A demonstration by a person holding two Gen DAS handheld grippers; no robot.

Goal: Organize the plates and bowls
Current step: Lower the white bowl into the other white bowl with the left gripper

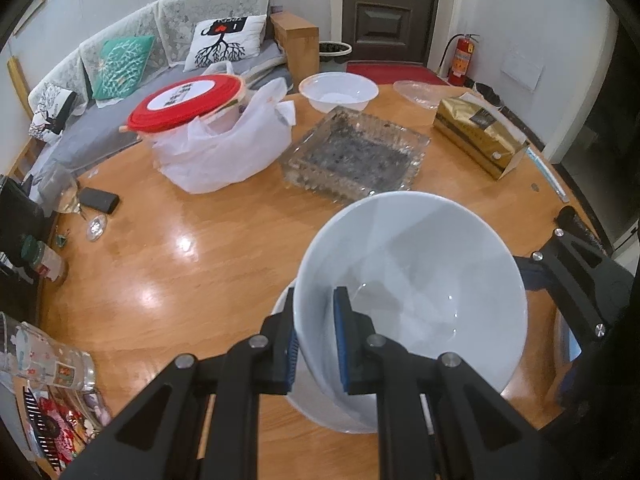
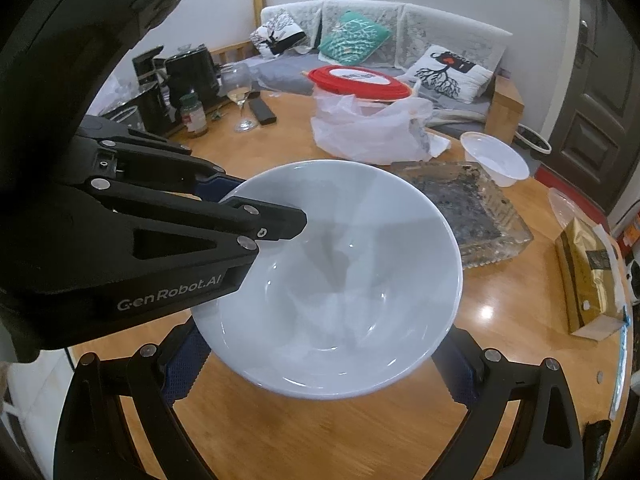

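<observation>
My left claw (image 1: 316, 340) pinches the white bowl's (image 1: 412, 280) rim, holding it tilted above the table (image 1: 200, 248) near its front edge. My right claw (image 2: 316, 364) stands spread around the bowl's base. On one thin rim pinch, the glazed bowl could slip and drop.

Two matte black hand-held grippers with blue-padded fingers

The left gripper (image 1: 318, 344) is built from angular black link arms with triangular cut-outs, joined by round silver screws; ribbed blue pads (image 1: 343, 344) are fitted to its fingers. The same build is seen on the right gripper (image 2: 320, 364), and grey "GenRobot.AI" lettering (image 2: 170, 294) is printed on the left gripper's body.
</observation>
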